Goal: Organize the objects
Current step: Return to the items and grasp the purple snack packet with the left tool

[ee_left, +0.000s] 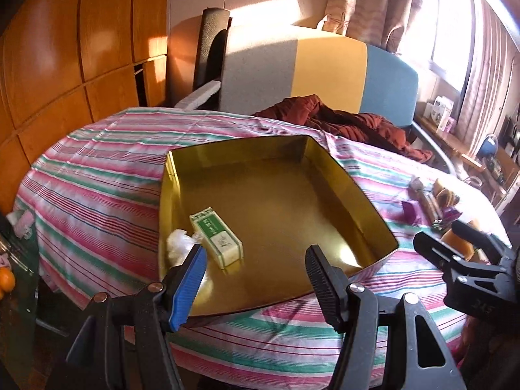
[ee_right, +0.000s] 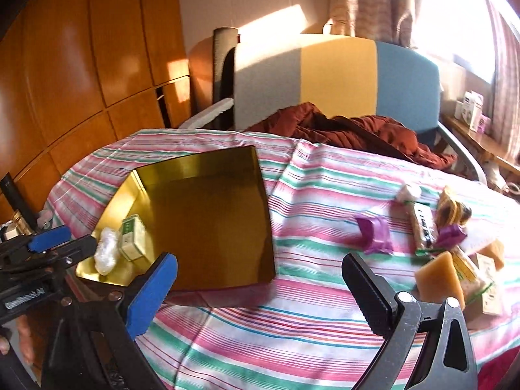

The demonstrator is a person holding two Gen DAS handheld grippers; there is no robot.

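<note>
Holding nothing, your left hand-held gripper (ee_left: 255, 268) gapes over the tin (ee_left: 341, 175); the right hand-held gripper (ee_right: 260, 279) gapes too. Box (ee_left: 217, 236) lower left inside; snacks (ee_right: 455, 247) at right edge, blurred.

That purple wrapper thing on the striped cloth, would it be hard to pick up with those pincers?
The purple wrapper looks crinkled and thin, so it would probably crumple between the fingers rather than stay stiff. It seems light for its size and might slide on the striped cloth if nudged. Being flattish, it is unlikely to roll.
</note>
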